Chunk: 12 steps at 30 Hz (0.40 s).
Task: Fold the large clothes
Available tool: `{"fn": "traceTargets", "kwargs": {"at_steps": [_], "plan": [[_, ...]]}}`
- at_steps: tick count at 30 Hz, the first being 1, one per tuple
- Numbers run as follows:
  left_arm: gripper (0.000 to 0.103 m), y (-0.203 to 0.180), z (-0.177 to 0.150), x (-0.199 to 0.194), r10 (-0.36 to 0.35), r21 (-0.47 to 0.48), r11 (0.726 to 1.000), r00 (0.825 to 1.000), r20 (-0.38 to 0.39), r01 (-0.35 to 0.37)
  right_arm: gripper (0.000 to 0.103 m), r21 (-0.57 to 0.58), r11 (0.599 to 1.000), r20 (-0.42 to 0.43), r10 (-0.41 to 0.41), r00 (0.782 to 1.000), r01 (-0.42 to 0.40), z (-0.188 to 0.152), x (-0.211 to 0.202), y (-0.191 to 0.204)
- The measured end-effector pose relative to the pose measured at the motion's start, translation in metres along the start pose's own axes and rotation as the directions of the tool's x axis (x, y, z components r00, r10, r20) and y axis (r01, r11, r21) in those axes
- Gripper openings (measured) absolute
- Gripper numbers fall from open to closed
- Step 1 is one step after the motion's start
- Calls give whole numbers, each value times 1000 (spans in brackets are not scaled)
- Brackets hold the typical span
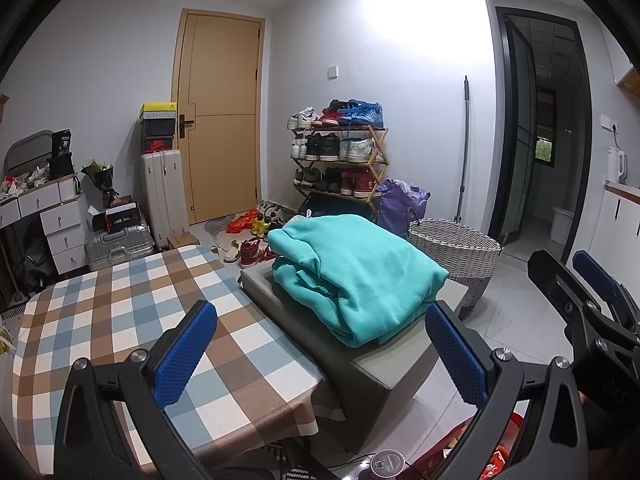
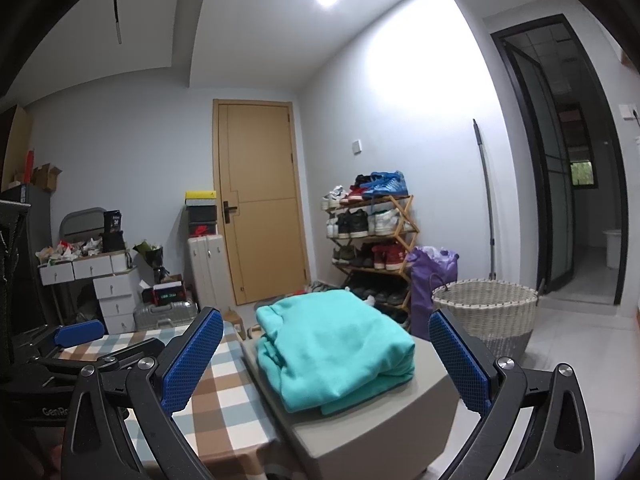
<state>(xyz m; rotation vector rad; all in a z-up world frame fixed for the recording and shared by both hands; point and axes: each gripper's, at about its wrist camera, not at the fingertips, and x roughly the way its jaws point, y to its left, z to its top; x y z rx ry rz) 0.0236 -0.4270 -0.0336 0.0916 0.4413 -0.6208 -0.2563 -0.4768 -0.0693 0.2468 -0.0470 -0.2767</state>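
Observation:
A teal sweatshirt [image 1: 356,276] lies folded in a thick bundle on a grey padded stool [image 1: 380,364] beside the table; the right wrist view shows the same sweatshirt [image 2: 332,352] on the stool [image 2: 376,436]. My left gripper [image 1: 320,350] is open, held back from the bundle with nothing between its blue pads. My right gripper [image 2: 326,358] is open too, short of the garment. The right gripper [image 1: 580,284] also shows at the right edge of the left wrist view, and the left gripper [image 2: 80,334] at the left edge of the right wrist view.
A table with a checked cloth [image 1: 132,320] stands left of the stool. A woven laundry basket [image 1: 456,256] sits on the floor behind the stool, a purple bag [image 1: 400,204] and a shoe rack [image 1: 340,152] beyond. Suitcases [image 1: 164,196] and drawers [image 1: 60,224] line the left wall.

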Motion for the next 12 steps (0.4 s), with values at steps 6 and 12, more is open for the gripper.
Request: {"fn": "traceTargets", "kwargs": {"at_steps": [6, 12], "plan": [[102, -2, 0, 1, 10, 13, 1000, 1000, 5, -10, 103, 7, 1000, -9, 1, 1000, -1, -2, 0, 1], [102, -1, -1, 5, -9, -8, 1000, 1000, -1, 9, 103, 14, 1000, -11, 1, 1000, 0, -3, -2, 1]]}}
